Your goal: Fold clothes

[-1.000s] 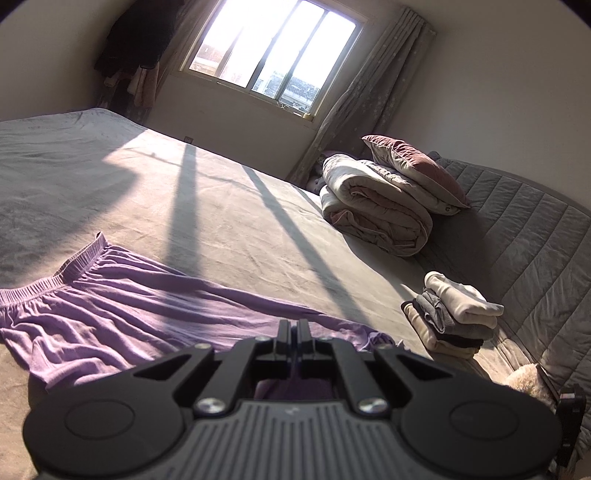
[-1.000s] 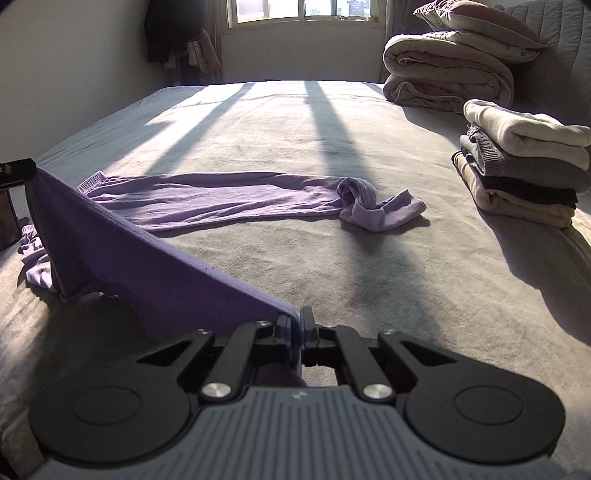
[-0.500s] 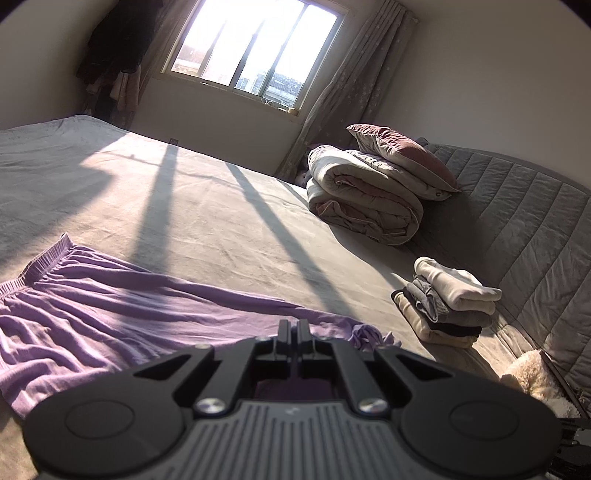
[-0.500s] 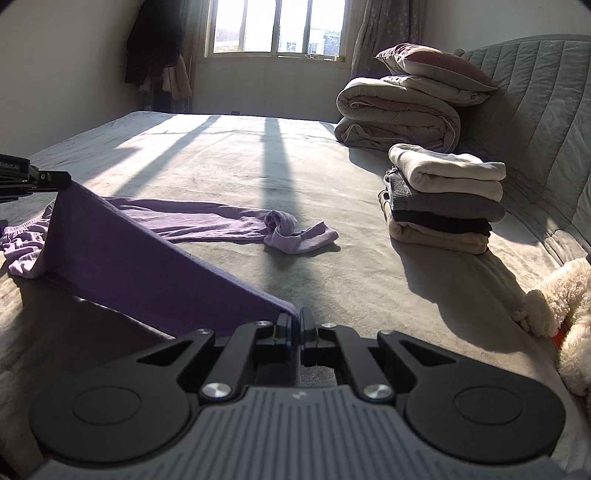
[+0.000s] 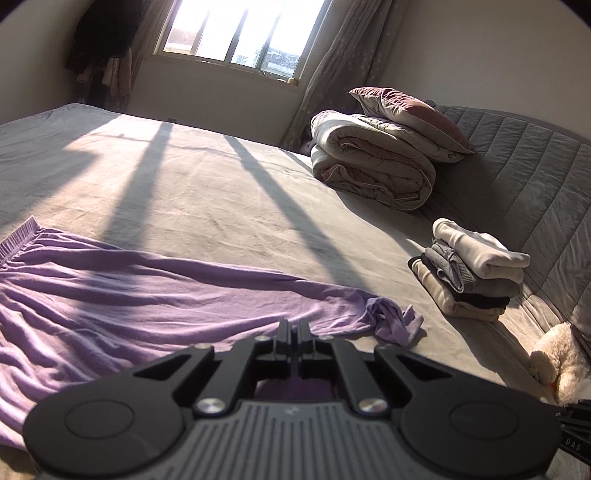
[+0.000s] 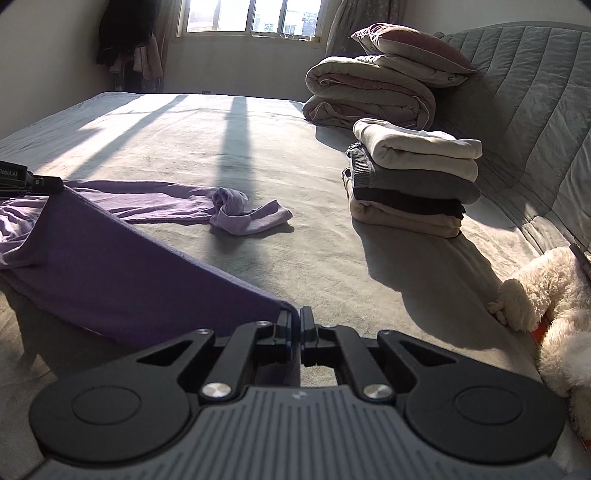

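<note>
A purple garment (image 5: 122,295) lies spread on the grey bed (image 5: 207,192), its far sleeve end bunched in a knot (image 5: 388,317). My left gripper (image 5: 294,325) is shut on a fold of purple cloth that shows under its jaws. In the right wrist view, my right gripper (image 6: 294,319) is shut on a corner of the same purple garment (image 6: 122,273), whose edge stretches taut to the left up to the left gripper (image 6: 48,183). The bunched sleeve (image 6: 240,210) lies further back on the bed.
A stack of folded clothes (image 6: 410,181) sits by the quilted headboard (image 6: 535,110). A rolled duvet (image 5: 369,162) with a pillow (image 5: 406,114) on it lies behind. A white plush toy (image 6: 546,295) is at the right. A window (image 5: 240,33) lights the far wall.
Both grippers have carried the garment's edge toward the headboard side. The folded stack and plush toy have come closer and further into view. The lifted cloth hangs lower over the bed.
</note>
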A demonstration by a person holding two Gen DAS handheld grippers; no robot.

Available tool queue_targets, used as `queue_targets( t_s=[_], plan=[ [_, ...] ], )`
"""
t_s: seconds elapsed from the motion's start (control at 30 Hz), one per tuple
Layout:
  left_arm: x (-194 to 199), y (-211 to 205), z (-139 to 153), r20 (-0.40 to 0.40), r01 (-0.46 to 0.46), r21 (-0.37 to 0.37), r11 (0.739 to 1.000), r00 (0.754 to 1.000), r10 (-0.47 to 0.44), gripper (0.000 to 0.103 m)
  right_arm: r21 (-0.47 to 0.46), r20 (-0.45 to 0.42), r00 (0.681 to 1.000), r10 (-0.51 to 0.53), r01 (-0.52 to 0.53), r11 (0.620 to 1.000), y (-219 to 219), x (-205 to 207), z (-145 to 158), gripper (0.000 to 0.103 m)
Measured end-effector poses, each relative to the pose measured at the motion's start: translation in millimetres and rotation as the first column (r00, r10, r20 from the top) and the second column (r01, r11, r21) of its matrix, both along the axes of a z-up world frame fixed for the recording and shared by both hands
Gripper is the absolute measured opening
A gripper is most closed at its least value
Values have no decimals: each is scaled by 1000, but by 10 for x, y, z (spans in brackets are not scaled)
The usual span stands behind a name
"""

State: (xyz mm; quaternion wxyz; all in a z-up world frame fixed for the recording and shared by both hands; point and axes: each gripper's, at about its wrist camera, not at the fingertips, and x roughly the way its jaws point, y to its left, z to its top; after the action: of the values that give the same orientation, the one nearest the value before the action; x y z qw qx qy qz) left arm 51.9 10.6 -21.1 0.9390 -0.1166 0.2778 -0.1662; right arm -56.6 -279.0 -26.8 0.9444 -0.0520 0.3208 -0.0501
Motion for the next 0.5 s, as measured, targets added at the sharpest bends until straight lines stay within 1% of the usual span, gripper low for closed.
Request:
queue_targets(
  t_s=[0.2,0.3,0.33,0.37,0.43,0.5],
  plan=[
    [175,-52,-177,-53,-29,19,999,998,30,3,0,-31,997,-71,71,998,-222,281,-183,3],
    [222,-55,-241,-82,-26,17,1000,996,28,6,45,-45,993,-106,108,993,-372,344,-258,3],
    [225,-54,-250,-86,-27,20,999,996,28,12,67,-54,992,-110,114,991,-421,338,-270,3],
    [223,-53,-252,-87,-26,24,999,996,28,15,86,-62,991,-115,120,989,-467,330,-281,3],
    [216,-49,-252,-89,-28,30,999,996,31,32,98,-67,990,-123,130,987,-534,299,-286,3],
    [206,-43,-230,-88,-26,22,999,996,28,35,90,-61,989,-137,143,986,-610,266,-278,7]
  ],
)
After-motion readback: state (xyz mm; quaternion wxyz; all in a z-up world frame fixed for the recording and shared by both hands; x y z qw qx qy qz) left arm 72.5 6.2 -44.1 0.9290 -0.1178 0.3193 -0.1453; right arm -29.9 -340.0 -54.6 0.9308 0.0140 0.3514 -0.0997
